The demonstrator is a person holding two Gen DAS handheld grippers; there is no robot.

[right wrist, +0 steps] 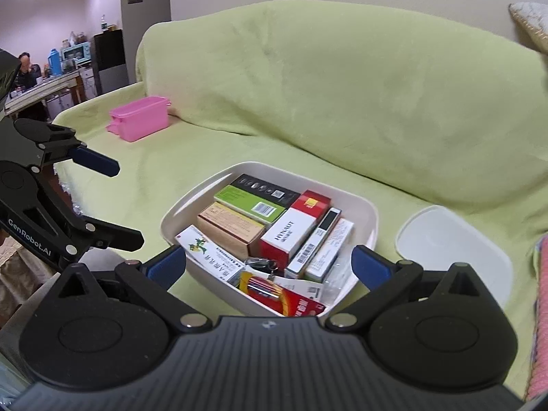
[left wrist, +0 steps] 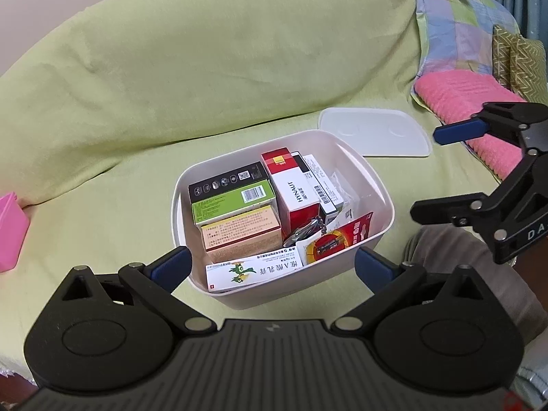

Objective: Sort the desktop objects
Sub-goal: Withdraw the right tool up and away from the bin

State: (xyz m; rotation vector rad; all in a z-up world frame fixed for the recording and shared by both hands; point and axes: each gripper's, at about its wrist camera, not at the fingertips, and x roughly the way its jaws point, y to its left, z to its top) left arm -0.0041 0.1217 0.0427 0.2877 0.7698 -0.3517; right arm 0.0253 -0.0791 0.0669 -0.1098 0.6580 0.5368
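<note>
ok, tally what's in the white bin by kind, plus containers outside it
In the white bin:
Cartons: 7 (black, green, tan, HYNAUT, bird-print, barcode-strip, white)
Battery pack: 1
Keys: 1
Outside:
Lid: 1
Pink box: 1
Total: 11, bin excluded; more may be buried.

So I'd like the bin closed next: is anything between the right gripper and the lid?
Nothing visible: the right gripper hangs open over the white bin, and the lid lies bare on the green cover beside it.

White bin [left wrist: 376, 185] of boxes on green sofa [left wrist: 205, 68], lid [left wrist: 373, 132] beside, left hand-held gripper [left wrist: 272, 267] spread wide
</note>
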